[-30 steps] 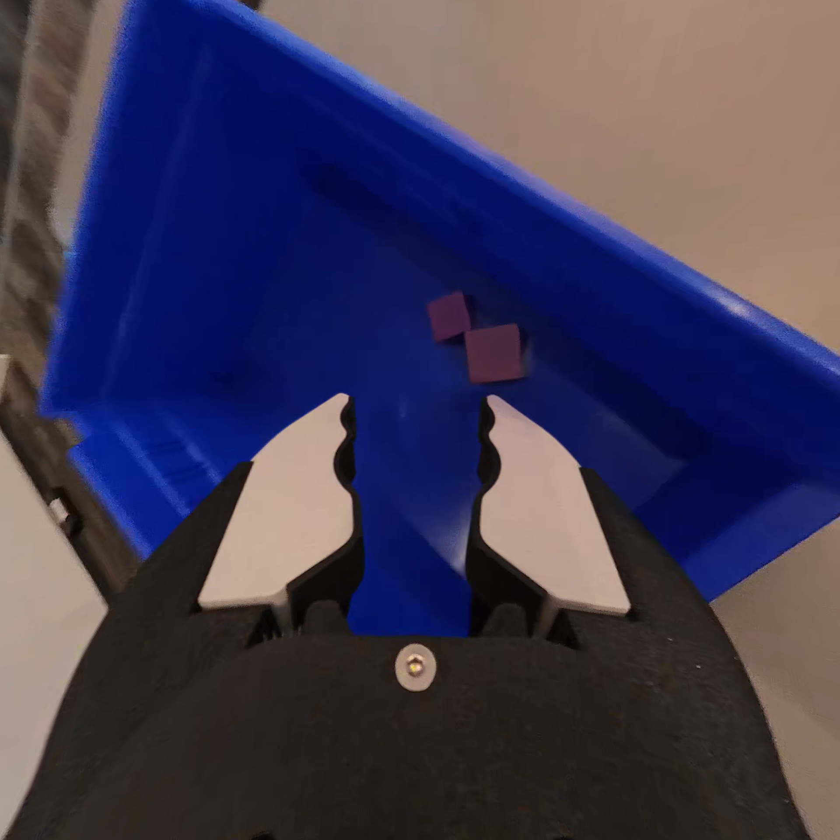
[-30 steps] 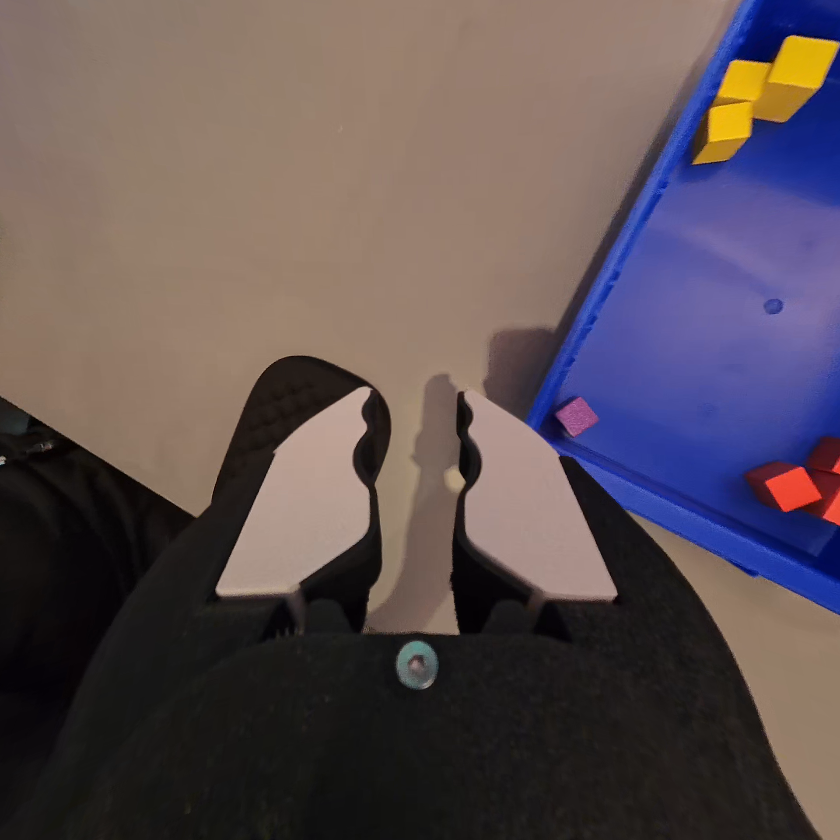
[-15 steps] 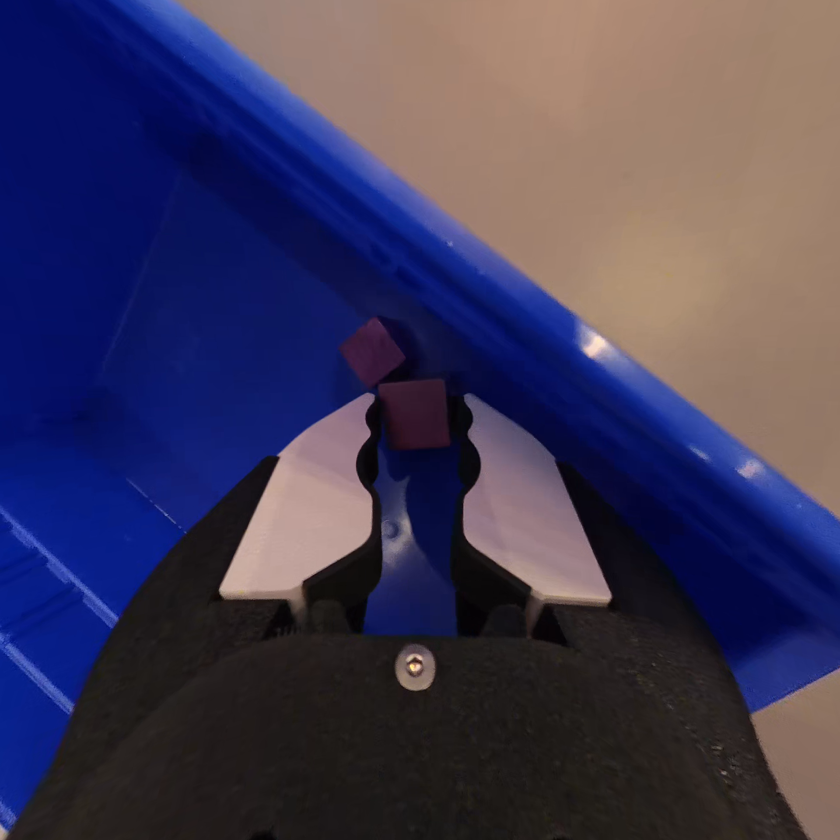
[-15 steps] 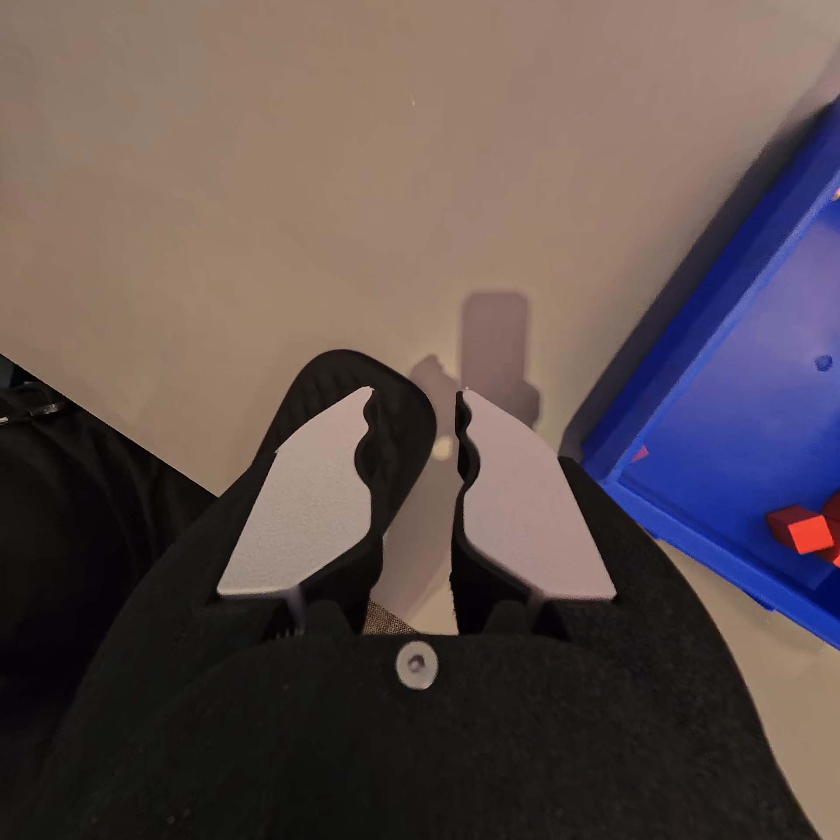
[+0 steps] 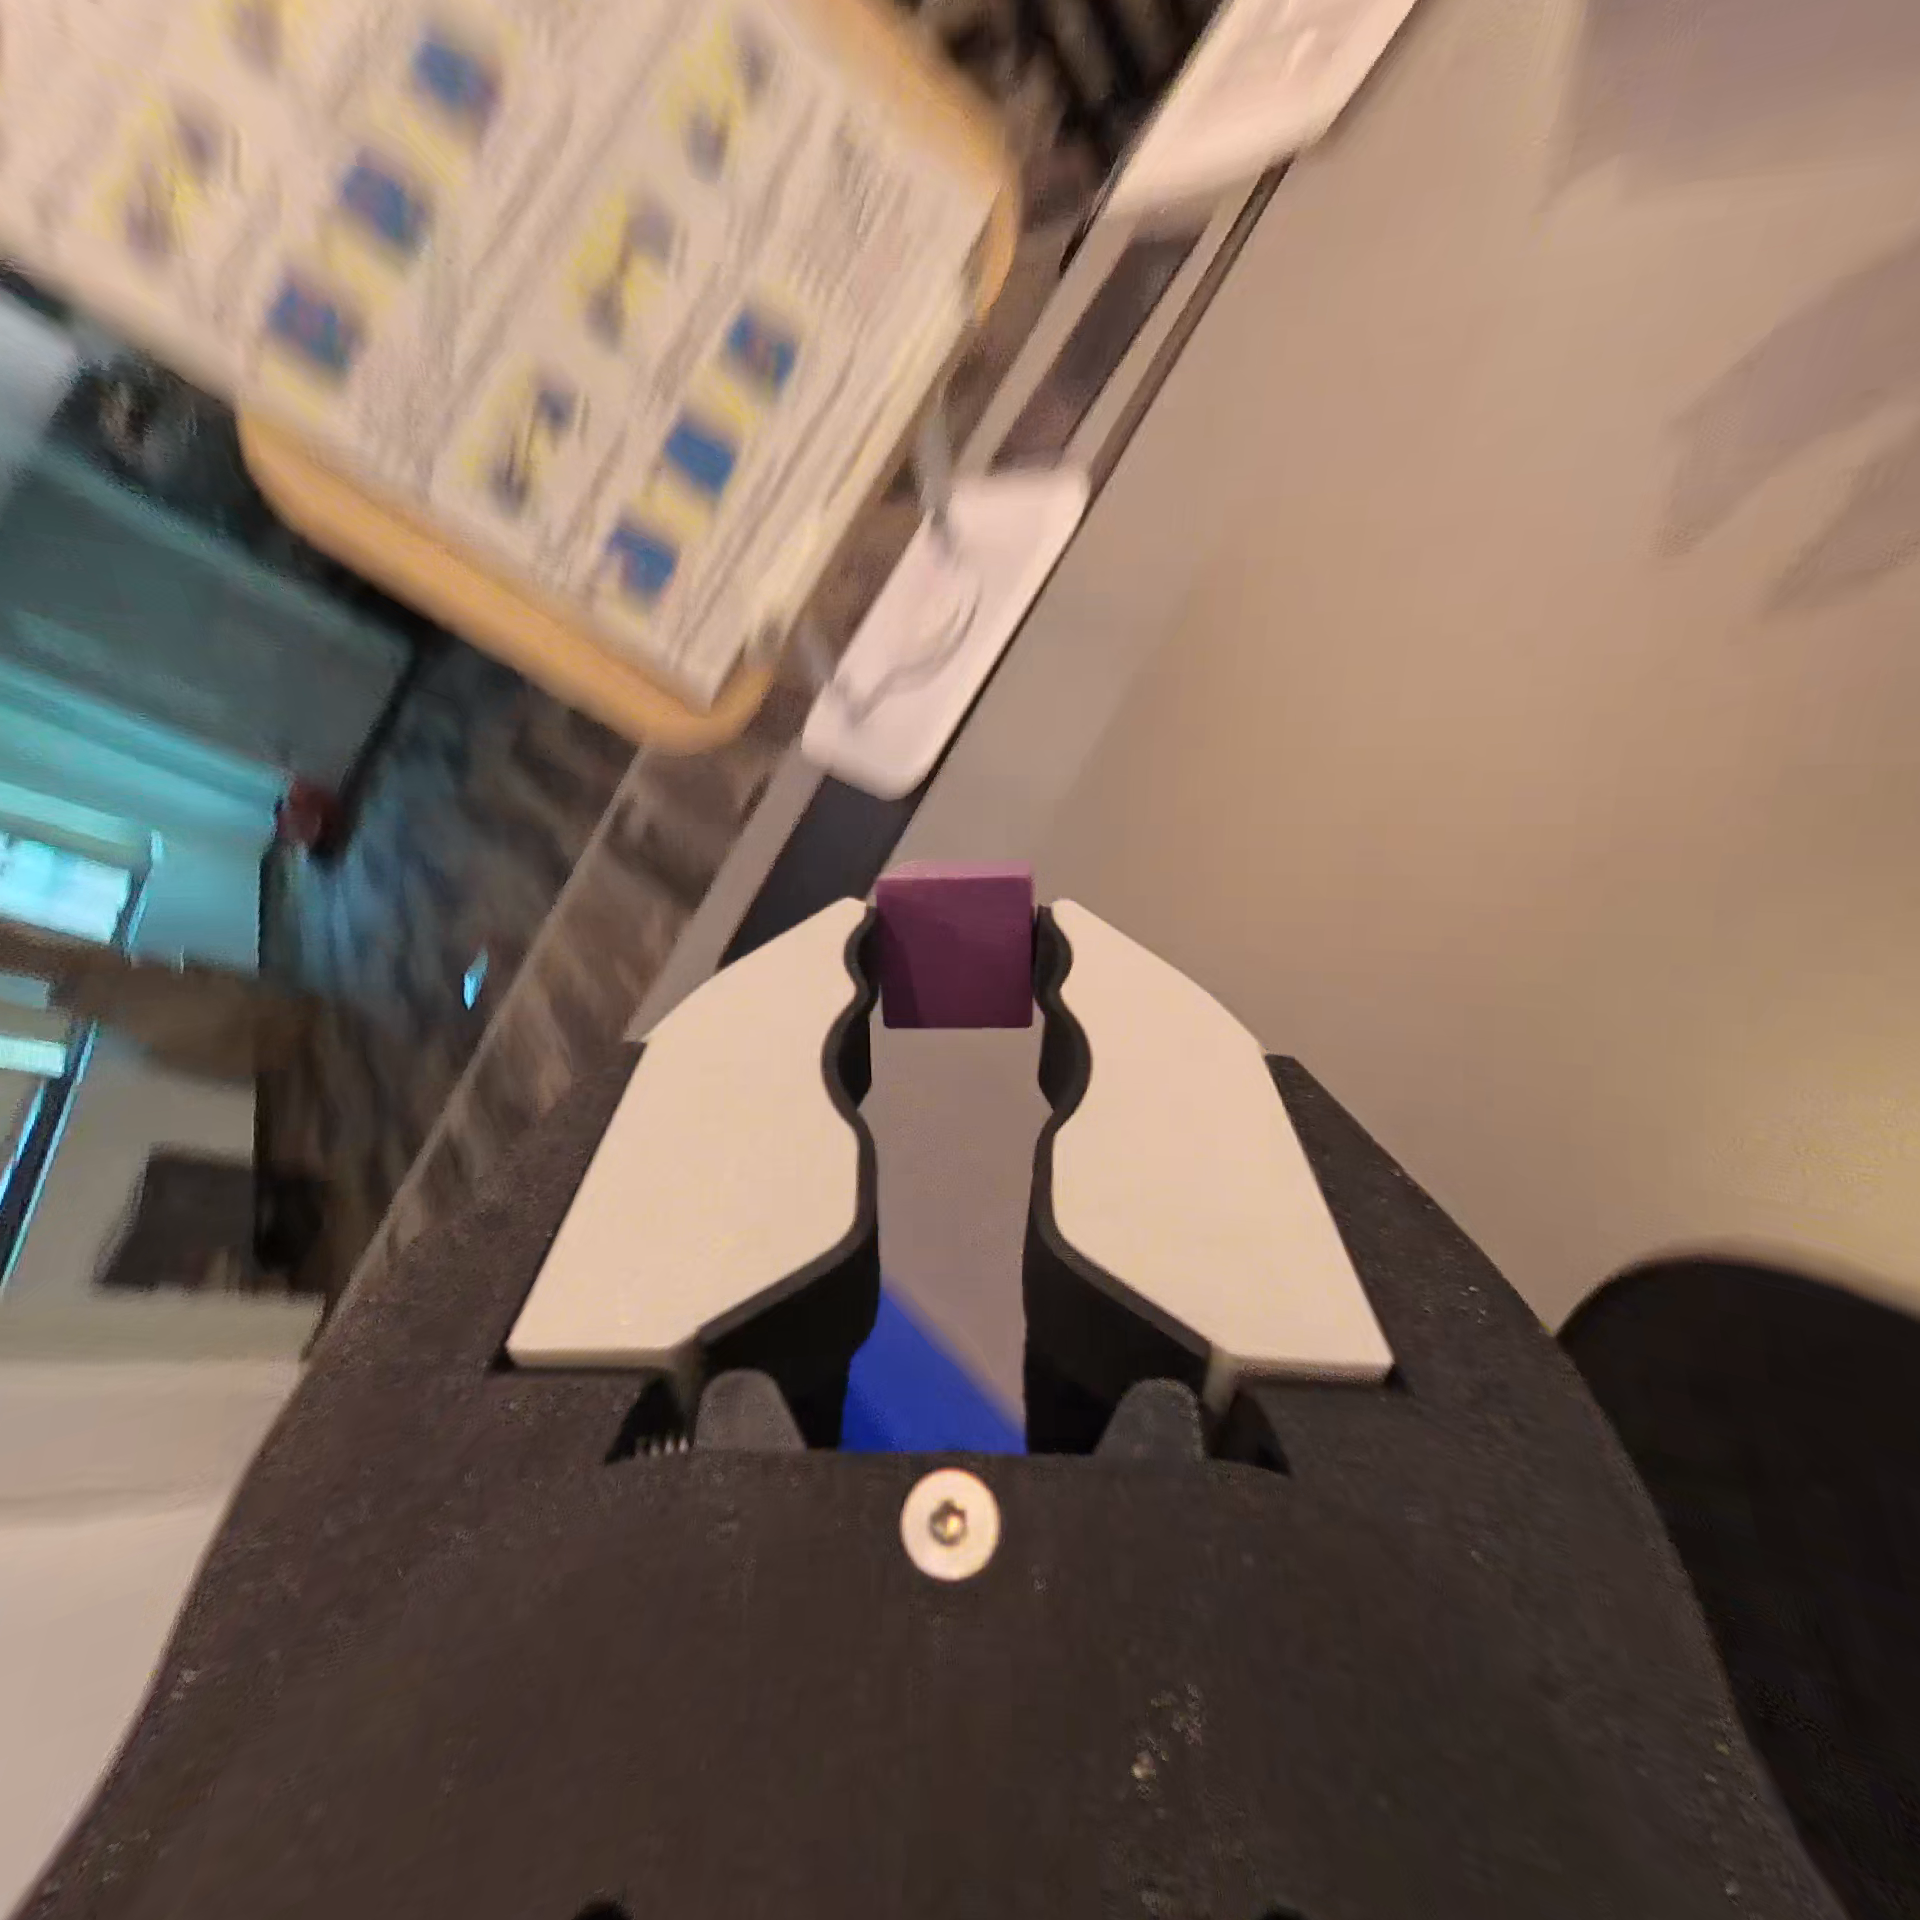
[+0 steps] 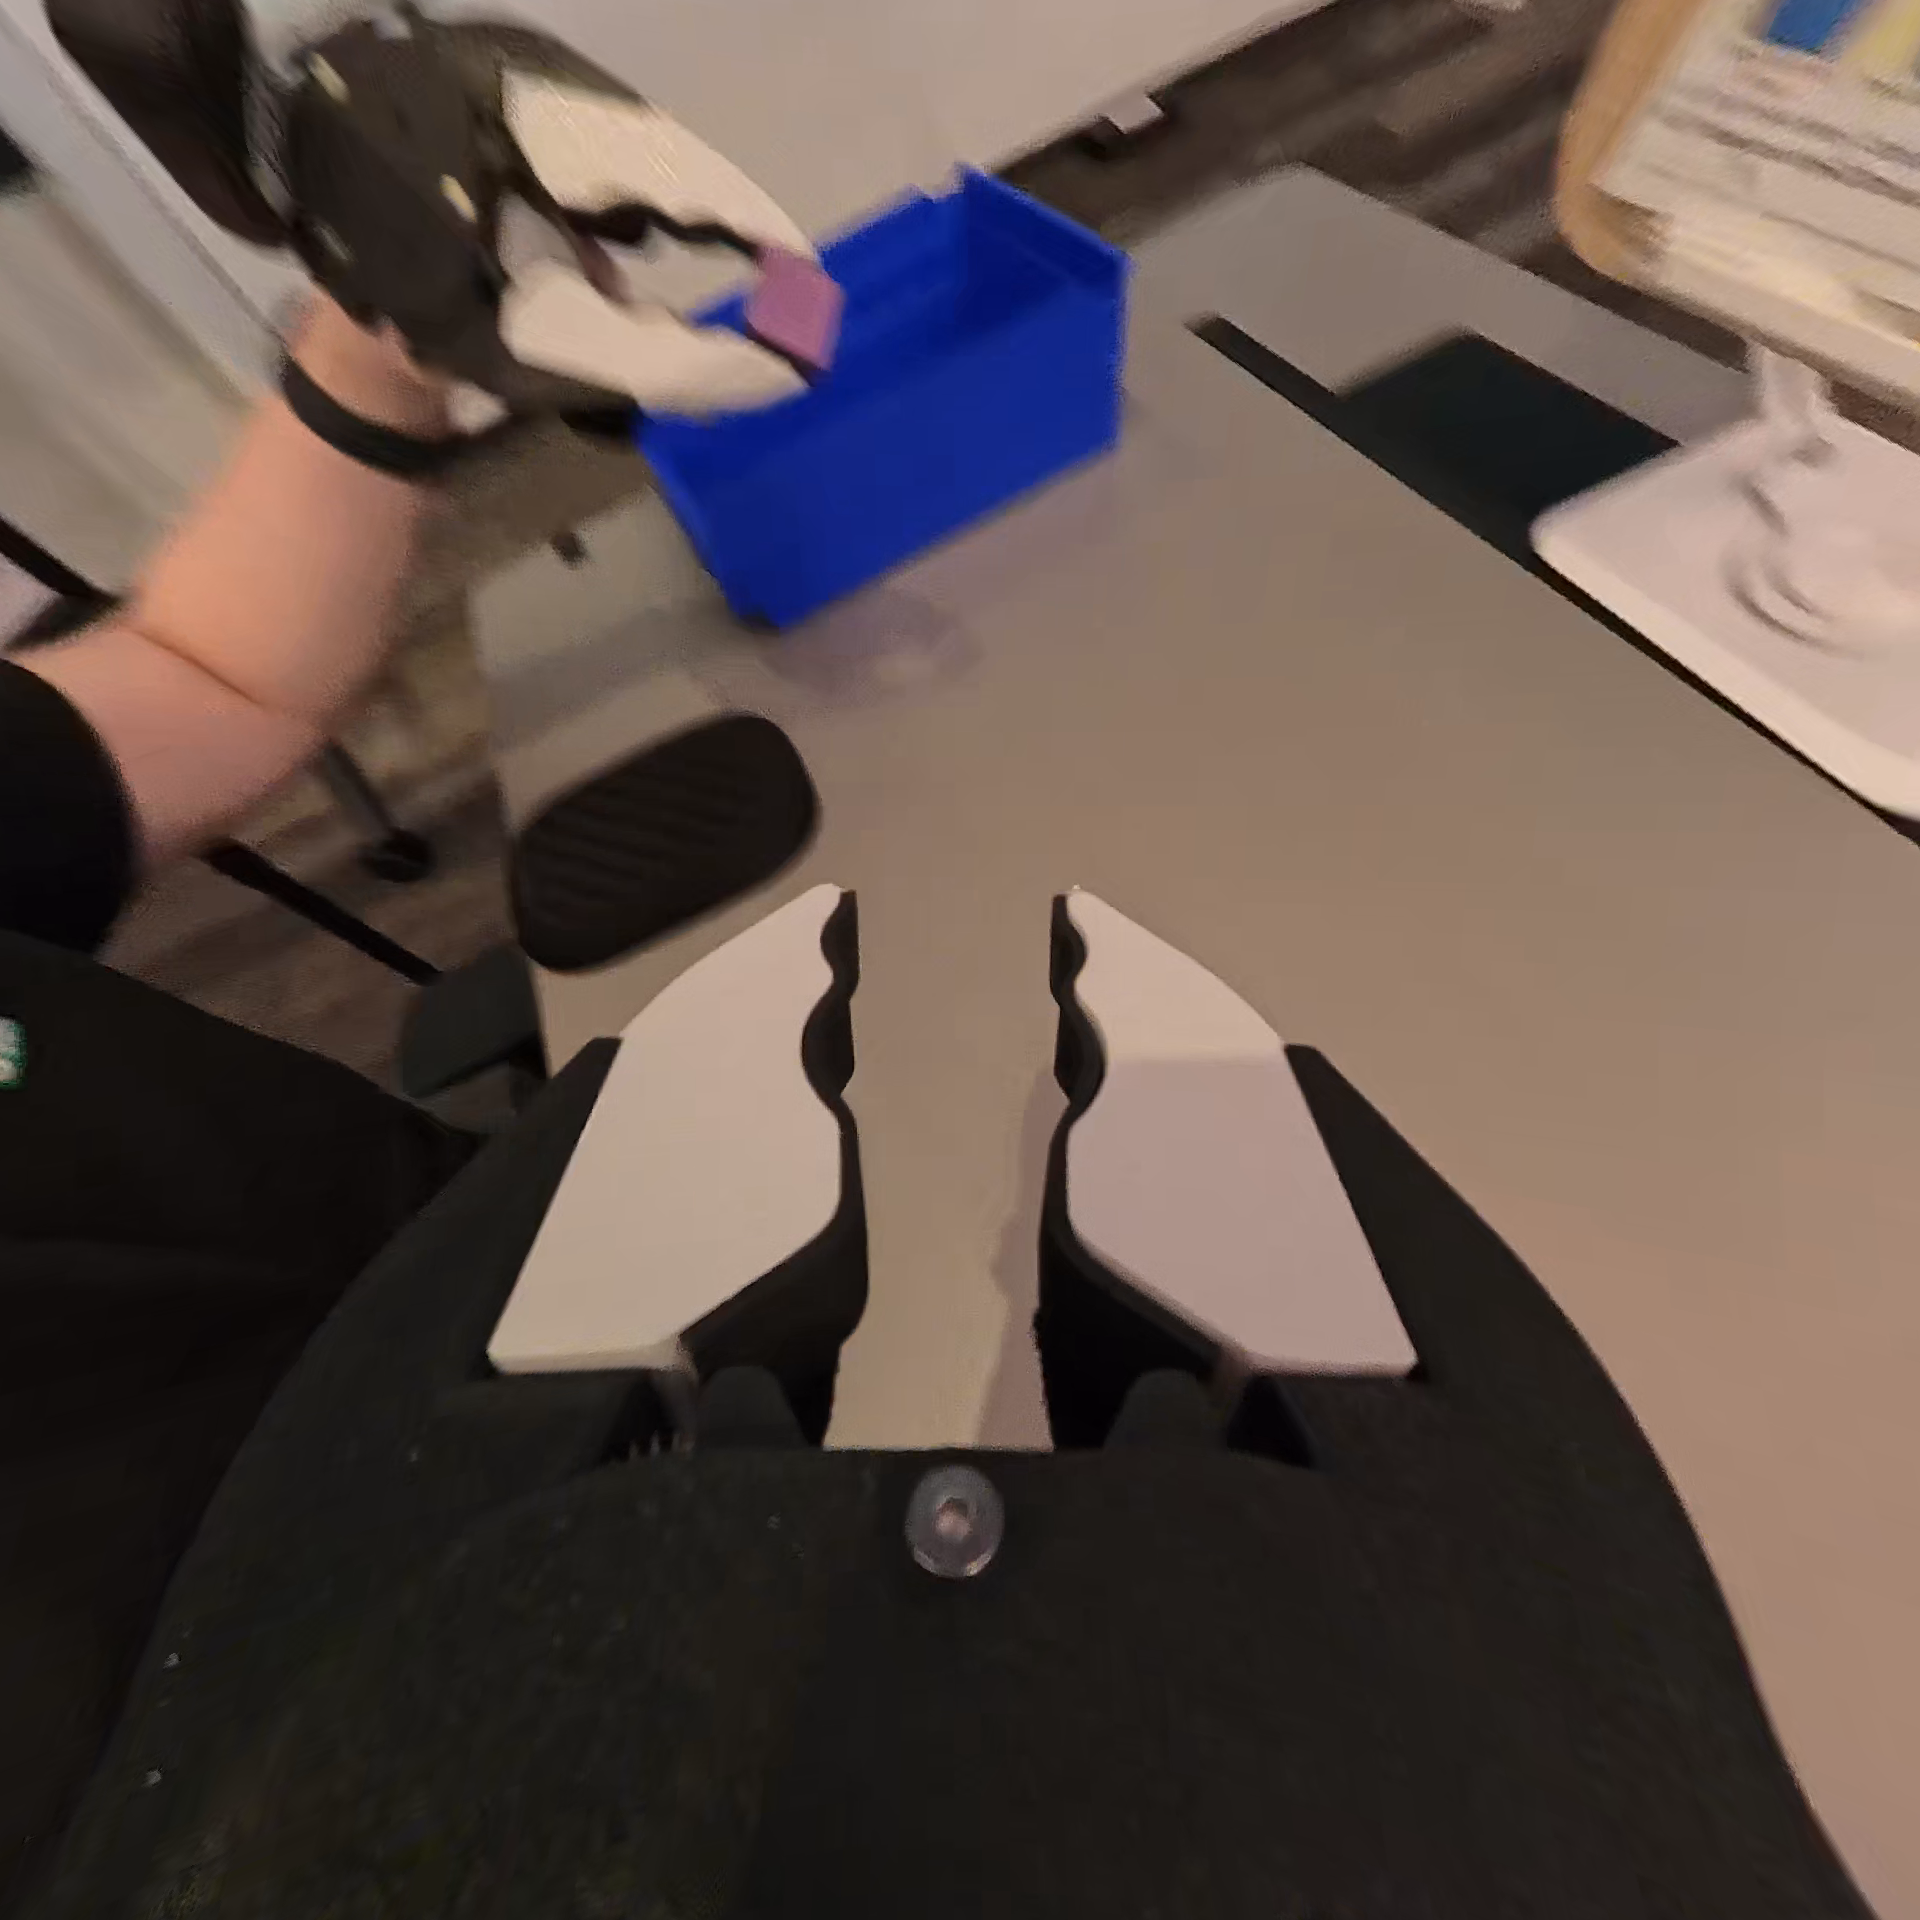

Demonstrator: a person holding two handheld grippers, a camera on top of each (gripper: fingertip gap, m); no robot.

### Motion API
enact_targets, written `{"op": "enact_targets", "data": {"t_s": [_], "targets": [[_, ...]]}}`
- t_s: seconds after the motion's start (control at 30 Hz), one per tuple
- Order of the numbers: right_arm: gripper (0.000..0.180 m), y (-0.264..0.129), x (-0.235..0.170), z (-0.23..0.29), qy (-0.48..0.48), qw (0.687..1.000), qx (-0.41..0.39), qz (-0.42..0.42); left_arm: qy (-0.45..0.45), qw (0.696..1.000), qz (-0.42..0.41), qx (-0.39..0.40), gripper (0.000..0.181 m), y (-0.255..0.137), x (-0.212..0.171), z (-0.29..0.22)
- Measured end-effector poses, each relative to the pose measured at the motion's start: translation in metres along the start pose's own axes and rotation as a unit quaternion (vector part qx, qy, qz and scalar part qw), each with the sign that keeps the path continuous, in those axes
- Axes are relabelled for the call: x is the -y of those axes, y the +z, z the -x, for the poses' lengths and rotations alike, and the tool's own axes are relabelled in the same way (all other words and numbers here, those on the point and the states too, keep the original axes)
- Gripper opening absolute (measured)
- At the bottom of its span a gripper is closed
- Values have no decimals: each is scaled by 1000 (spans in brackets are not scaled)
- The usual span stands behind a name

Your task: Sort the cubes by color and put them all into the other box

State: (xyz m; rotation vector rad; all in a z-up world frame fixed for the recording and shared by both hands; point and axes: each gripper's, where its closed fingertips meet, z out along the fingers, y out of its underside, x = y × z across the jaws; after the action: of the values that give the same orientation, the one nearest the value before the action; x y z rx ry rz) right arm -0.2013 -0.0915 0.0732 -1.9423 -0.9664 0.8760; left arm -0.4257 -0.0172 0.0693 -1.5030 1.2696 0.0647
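Observation:
My left gripper [image 5: 956, 940] is shut on a purple cube [image 5: 954, 945] held at its fingertips, lifted in the air above the grey table [image 5: 1403, 831]. A sliver of a blue box [image 5: 914, 1392] shows below between its fingers. In the right wrist view the left gripper [image 6: 790, 312] shows far off at the upper left, holding the purple cube [image 6: 795, 310] above the near rim of a blue box [image 6: 904, 416]. My right gripper [image 6: 956, 914] is open and empty above the bare table. The second box is out of view.
A white stand base [image 6: 1766, 623] sits on the table at the right, with a blurred tan-edged board [image 6: 1745, 177] above it; the same board [image 5: 499, 312] shows in the left wrist view. A black chair armrest [image 6: 660, 836] lies by the table's left edge. A person's forearm [image 6: 239, 592] reaches in.
My left gripper closed on the purple cube inside the blue box and lifted it out, tilting up. My right gripper swung from looking down near the other box to looking across the table.

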Motion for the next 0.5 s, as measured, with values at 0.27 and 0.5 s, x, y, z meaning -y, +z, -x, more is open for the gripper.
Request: {"op": "enact_targets", "data": {"t_s": [0.27,0.5], "targets": [[60,18,30,-15,46,995,-59,-63,56,987,-147,-23,28,76,147,-103],[30,-5,-11,-38,139,989,23,-46,75,979,-174,-73,28,118,206,-155]]}}
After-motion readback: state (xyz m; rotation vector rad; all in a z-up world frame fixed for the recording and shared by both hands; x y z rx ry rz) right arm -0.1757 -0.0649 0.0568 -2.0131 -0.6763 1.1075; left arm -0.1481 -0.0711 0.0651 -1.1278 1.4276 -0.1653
